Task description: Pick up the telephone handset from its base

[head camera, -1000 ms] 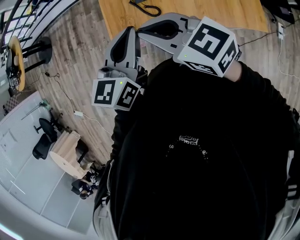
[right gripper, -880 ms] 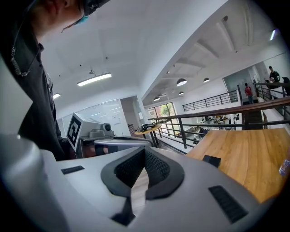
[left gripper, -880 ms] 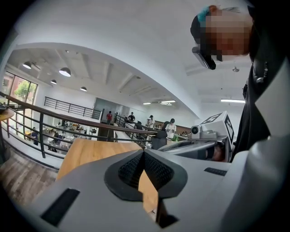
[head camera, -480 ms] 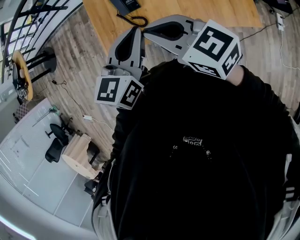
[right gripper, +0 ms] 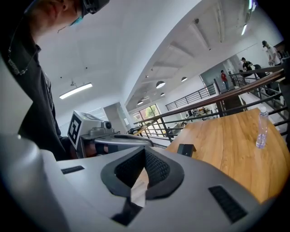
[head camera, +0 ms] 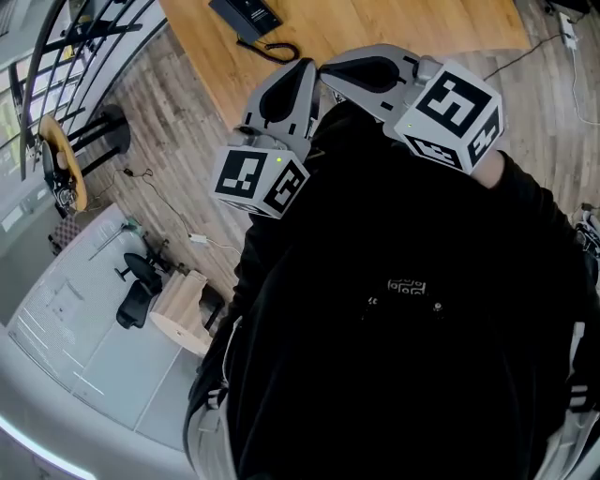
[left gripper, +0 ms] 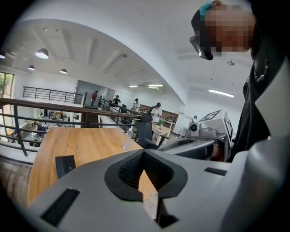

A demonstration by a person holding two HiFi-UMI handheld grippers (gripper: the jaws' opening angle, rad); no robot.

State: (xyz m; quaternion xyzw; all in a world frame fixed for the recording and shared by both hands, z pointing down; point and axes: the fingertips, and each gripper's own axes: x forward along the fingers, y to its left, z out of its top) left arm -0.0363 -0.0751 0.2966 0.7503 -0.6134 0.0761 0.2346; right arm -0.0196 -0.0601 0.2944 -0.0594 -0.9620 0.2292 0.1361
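Head view: you've got left gripper (head camera: 302, 66) and right gripper (head camera: 326, 71) clenched empty by your chest, probably because the telephone (head camera: 246, 14) sits well ahead.

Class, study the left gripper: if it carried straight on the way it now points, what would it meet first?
Most likely the wooden table top, which shows just beyond the left gripper, though depth is unclear. The telephone sits left of that line, so the gripper would probably miss it.
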